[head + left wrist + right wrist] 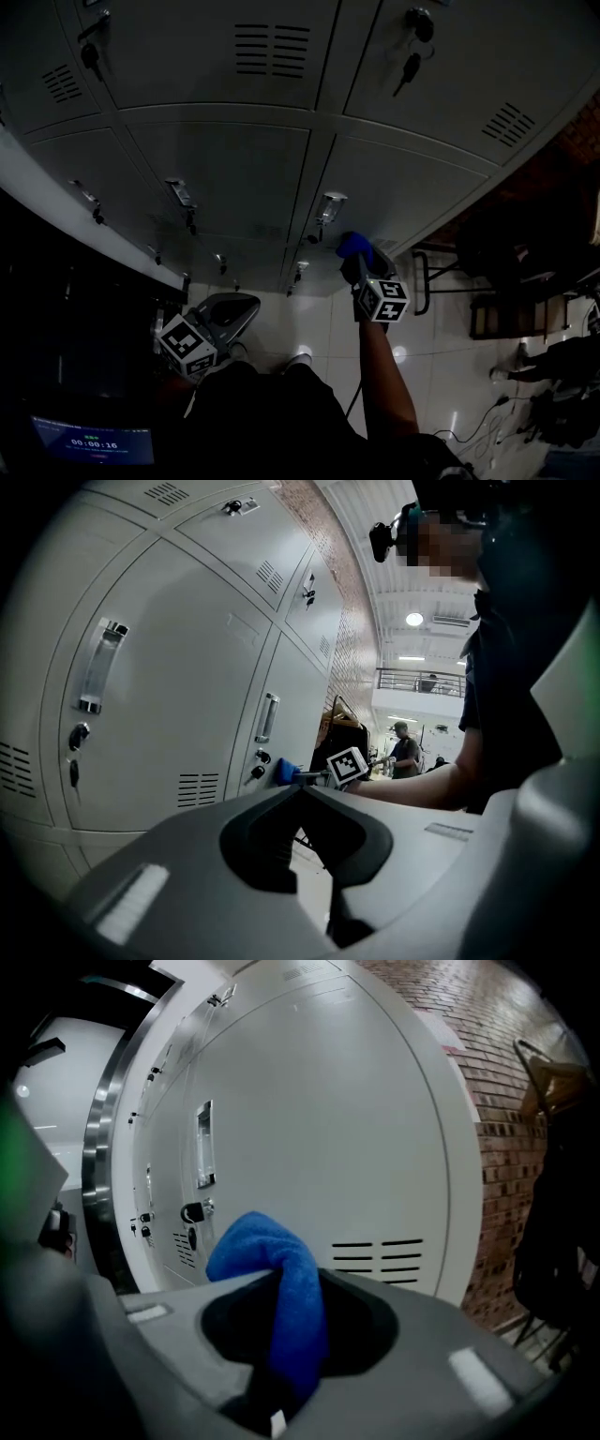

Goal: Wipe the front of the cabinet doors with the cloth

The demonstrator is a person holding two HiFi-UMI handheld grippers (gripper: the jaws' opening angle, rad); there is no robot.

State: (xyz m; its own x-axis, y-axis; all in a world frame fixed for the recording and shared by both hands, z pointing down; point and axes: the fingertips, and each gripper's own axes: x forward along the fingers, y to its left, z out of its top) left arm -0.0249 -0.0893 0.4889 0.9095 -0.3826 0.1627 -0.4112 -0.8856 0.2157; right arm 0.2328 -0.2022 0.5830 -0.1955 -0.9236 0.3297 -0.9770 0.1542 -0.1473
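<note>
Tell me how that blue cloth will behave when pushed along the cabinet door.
Probably floppy: the blue cloth droops over in the right claw. Likely light, since a pinch holds it. It should flatten and slide on the smooth cabinet door.

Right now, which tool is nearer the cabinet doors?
Right. The right tool, shut on the blue cloth, is at the cabinet doors; the left tool hangs lower, back from them.
</note>
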